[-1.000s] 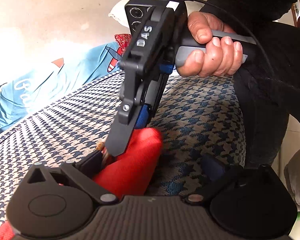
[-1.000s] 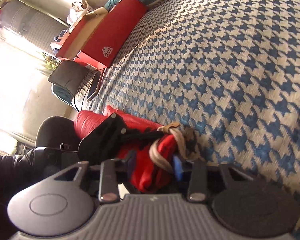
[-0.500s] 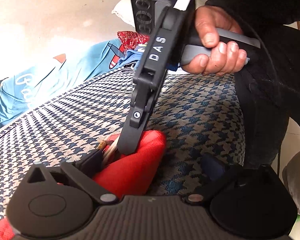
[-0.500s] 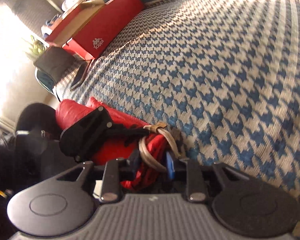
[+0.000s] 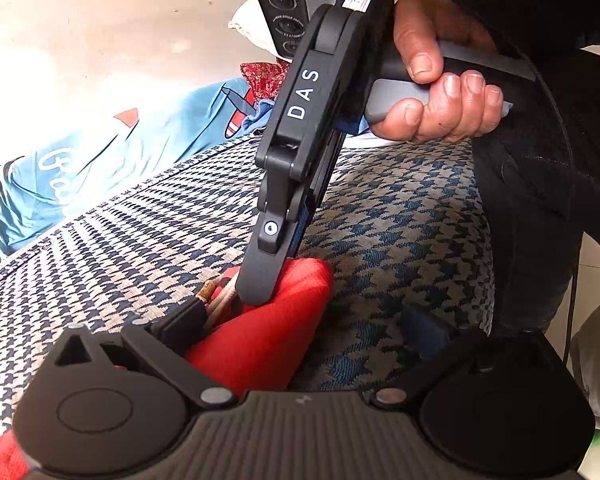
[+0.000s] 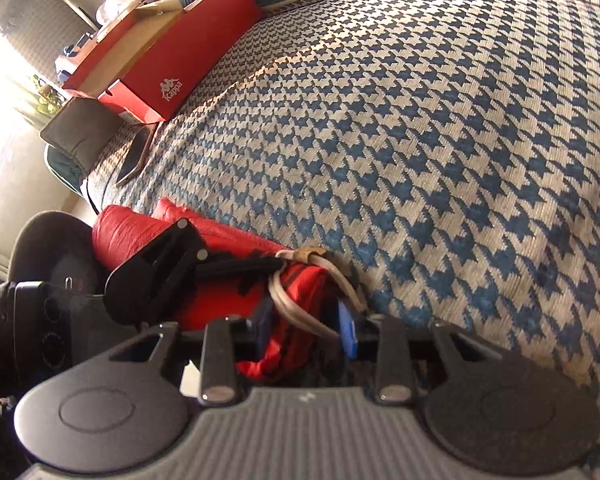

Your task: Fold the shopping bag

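Note:
The red shopping bag (image 5: 268, 340) lies folded into a thick bundle on the houndstooth cover (image 5: 400, 220). Its beige cord handles (image 5: 220, 300) stick out at the far end. My left gripper (image 5: 304, 320) is open wide, with the bundle between its fingers and resting against the left one. A hand (image 5: 440, 96) holds my right gripper (image 5: 256, 292), which comes down steeply from above onto the bundle's far end. In the right wrist view, my right gripper (image 6: 306, 326) stands narrow, with red fabric (image 6: 300, 292) and a beige cord (image 6: 296, 312) pinched between its pads. The left gripper's black finger (image 6: 228, 264) lies across the bag.
A red Kappa shoebox (image 6: 172, 60) and a dark flat device (image 6: 134, 160) sit at the far left of the cover. Light blue printed cloth (image 5: 100, 152) lies beyond the cover's far edge. A dark-clothed person stands at the right edge (image 5: 540, 200).
My right gripper has lifted a little and tipped more upright, its tip still at the bag's far end. Its view now shows more of the cover. The left gripper has stayed put.

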{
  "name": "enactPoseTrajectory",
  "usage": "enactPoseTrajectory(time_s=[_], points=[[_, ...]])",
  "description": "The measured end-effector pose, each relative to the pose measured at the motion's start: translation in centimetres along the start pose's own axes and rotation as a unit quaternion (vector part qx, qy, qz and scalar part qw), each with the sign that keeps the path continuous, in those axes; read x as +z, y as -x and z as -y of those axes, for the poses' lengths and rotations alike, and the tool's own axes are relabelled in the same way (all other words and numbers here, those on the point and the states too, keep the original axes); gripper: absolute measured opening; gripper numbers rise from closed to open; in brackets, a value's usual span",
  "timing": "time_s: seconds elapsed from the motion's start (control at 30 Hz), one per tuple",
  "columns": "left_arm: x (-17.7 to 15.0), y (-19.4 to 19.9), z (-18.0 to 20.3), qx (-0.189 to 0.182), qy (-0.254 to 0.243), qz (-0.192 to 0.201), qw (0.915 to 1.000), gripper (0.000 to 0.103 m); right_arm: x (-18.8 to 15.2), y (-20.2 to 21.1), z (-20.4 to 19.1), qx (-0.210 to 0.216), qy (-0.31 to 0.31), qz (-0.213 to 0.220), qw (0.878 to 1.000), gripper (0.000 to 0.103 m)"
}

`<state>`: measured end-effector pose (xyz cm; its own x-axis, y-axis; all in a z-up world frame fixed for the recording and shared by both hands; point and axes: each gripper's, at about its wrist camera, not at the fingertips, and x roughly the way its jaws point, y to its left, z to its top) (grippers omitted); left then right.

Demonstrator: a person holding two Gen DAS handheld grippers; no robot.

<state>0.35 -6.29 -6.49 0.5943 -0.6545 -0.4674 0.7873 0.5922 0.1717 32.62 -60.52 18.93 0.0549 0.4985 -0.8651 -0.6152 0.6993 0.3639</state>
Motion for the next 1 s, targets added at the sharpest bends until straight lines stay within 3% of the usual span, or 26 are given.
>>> enactPoseTrajectory(time_s=[0.3, 0.57, 0.67, 0.87, 0.93, 1.0], points=[[0.0, 0.0, -0.2, -0.003, 0.003, 0.0, 1.0, 0.103, 2.6, -1.2, 2.7, 0.062, -0.072, -0.044, 0.994, 0.033], [-0.1, 0.0, -0.3, -0.003, 0.017, 0.002, 0.9998, 0.103, 4.9, -1.4, 6.9, 0.142, -0.139, -0.073, 0.977, 0.036], [-0.1, 0.0, -0.3, -0.003, 0.019, 0.003, 0.9998, 0.103, 4.8, 0.2, 9.1, 0.168, -0.17, -0.071, 0.968, 0.036], [-0.2, 0.2, -0.4, 0.001, 0.018, 0.01, 0.9998, 0.103, 3.4, 3.0, 12.6, 0.243, -0.262, -0.058, 0.932, 0.036], [-0.2, 0.2, -0.3, 0.003, 0.016, 0.011, 0.9998, 0.103, 3.3, 4.2, 13.4, 0.241, -0.255, -0.058, 0.935, 0.036], [-0.2, 0.2, -0.4, 0.003, 0.017, 0.009, 0.9998, 0.103, 3.6, 2.7, 12.6, 0.23, -0.25, -0.058, 0.939, 0.02]])
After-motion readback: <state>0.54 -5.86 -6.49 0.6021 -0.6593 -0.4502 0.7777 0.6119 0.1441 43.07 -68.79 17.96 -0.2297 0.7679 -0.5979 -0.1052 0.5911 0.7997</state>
